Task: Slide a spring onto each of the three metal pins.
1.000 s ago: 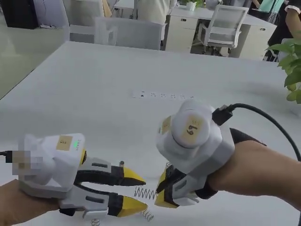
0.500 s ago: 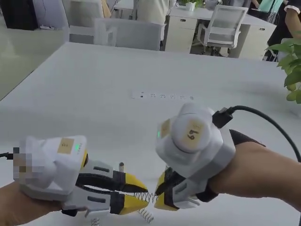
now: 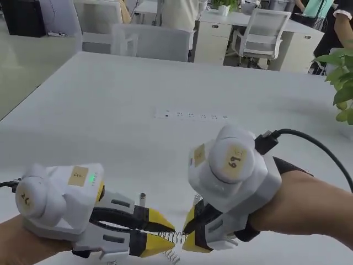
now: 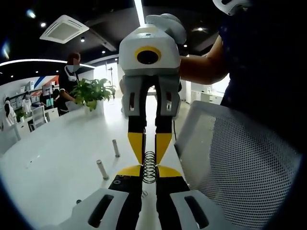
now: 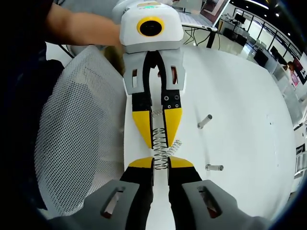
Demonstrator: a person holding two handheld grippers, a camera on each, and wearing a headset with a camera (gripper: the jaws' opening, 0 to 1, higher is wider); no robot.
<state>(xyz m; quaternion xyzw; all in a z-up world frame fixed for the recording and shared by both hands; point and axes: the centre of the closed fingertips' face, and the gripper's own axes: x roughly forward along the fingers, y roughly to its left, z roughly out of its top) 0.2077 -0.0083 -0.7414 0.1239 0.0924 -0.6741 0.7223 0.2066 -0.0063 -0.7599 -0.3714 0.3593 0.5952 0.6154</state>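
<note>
Left gripper: jaws nearly closed, yellow tips pinching one end of a coil spring. Right gripper: same, jaws almost together and clamped on the other end. The grippers are nose to nose, tips just apart, and the spring is strung between them just above the white bench at its near edge.

A loose spring lies on the bench right beside the held one, close to the tips. One metal pin stands upright just beside the left gripper, with a second pin a little further along; both are bare. Nothing is between the pins and the spring. The grippers' bodies block most of the contact point from the head view.

Further out are a mesh-backed chair along the bench edge, a socket strip set into the bench middle, a black cable off the right gripper, a leafy plant far right, and office chairs and desks behind.

Writing: the round cap on the right gripper reads like "69". The left gripper's sticker is too small to read.
</note>
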